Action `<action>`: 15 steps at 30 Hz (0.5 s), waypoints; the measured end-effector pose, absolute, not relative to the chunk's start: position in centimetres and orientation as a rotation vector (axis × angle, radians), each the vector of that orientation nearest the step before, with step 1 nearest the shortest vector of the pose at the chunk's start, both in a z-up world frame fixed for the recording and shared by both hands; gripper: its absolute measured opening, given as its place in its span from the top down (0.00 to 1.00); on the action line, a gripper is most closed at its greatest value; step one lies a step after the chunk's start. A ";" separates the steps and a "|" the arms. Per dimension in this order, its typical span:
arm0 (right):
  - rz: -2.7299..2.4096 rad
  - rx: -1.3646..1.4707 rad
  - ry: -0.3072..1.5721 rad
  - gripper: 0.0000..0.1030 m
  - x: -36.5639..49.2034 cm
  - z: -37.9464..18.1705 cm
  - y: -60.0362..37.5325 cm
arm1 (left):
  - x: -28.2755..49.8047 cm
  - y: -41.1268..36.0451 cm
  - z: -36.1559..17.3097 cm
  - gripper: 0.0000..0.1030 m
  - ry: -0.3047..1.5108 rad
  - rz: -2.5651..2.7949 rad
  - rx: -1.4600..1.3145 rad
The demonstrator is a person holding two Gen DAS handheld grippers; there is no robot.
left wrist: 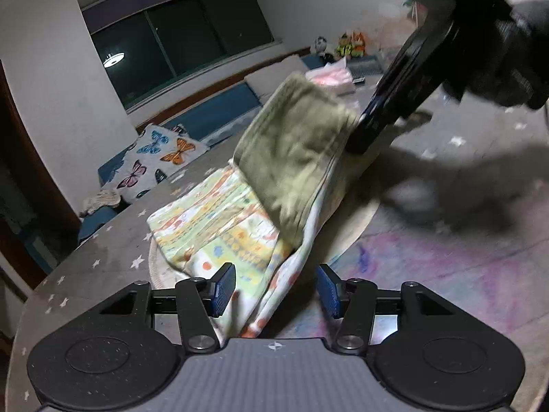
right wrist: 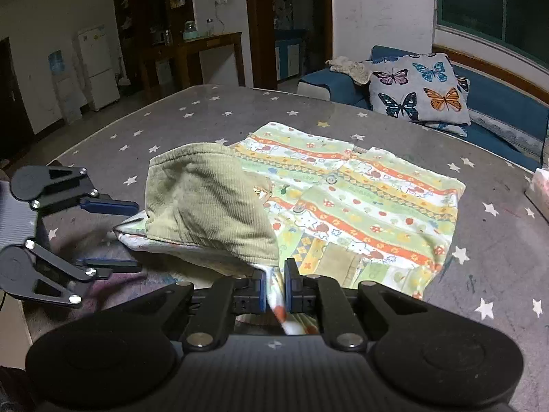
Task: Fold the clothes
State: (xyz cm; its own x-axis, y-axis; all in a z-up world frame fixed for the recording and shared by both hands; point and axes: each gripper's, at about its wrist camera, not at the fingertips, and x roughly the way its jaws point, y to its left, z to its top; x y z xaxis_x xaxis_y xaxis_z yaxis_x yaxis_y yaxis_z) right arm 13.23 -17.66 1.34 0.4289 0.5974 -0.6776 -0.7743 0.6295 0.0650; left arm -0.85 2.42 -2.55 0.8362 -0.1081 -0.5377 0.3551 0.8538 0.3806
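Observation:
A child's garment [right wrist: 370, 199] with green, orange and yellow cartoon stripes lies spread on the grey star-print table [right wrist: 206, 116]. Its olive corduroy side [right wrist: 206, 202] is lifted and turned over the near left part. My right gripper [right wrist: 274, 285] is shut on the garment's near hem, which pokes out between the blue pads. In the left wrist view that right gripper [left wrist: 360, 137], held by a gloved hand [left wrist: 507, 55], pinches the raised olive flap [left wrist: 302, 151]. My left gripper [left wrist: 276, 288] stands open, with the patterned edge lying loosely between its apart pads. From the right wrist view, the left gripper [right wrist: 137, 237] is at the flap's left edge.
A blue sofa [right wrist: 497, 110] with a butterfly cushion [right wrist: 418, 92] runs along the table's far side under a dark window. A pink packet [right wrist: 540, 185] sits at the table's right edge. Purple stains [left wrist: 446, 267] mark the cover near the left gripper. A fridge and a wooden counter stand far left.

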 end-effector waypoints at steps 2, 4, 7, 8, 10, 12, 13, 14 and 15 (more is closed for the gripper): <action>0.863 -0.272 0.721 0.91 13.1 1.3 -17.7 | -0.4 2.9 -3.0 0.64 0.542 -0.237 0.514; 0.859 -0.271 0.718 0.91 13.0 1.1 -17.8 | 0.2 3.6 -3.3 0.82 0.558 -0.225 0.531; 0.850 -0.287 0.700 0.93 12.5 0.9 -17.7 | -0.1 4.4 -2.9 0.91 0.545 -0.223 0.527; 0.847 -0.289 0.691 0.94 12.2 1.0 -17.7 | -0.3 4.5 -2.5 0.91 0.536 -0.222 0.522; 0.844 -0.289 0.672 0.94 11.5 1.3 -17.9 | -0.9 4.5 -1.7 0.92 0.516 -0.222 0.506; 0.843 -0.286 0.656 0.95 10.8 1.8 -18.4 | -1.5 4.5 -0.6 0.93 0.501 -0.235 0.492; 0.846 -0.284 0.651 0.95 10.3 2.1 -18.7 | -2.1 4.3 0.0 0.93 0.495 -0.247 0.489; 0.849 -0.282 0.647 0.95 9.8 2.4 -19.1 | -2.7 4.2 0.6 0.93 0.489 -0.260 0.485; 0.856 -0.279 0.646 0.95 9.2 2.8 -19.5 | -3.4 4.2 1.2 0.93 0.485 -0.275 0.481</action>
State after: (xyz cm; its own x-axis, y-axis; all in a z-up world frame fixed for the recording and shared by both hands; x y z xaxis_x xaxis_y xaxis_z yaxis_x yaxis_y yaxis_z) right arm 9.21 -19.55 2.82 0.4819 0.6101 -0.6290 -0.7724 0.6347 0.0239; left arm -3.43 4.20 1.18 0.8515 -0.1392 -0.5055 0.3622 0.8533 0.3752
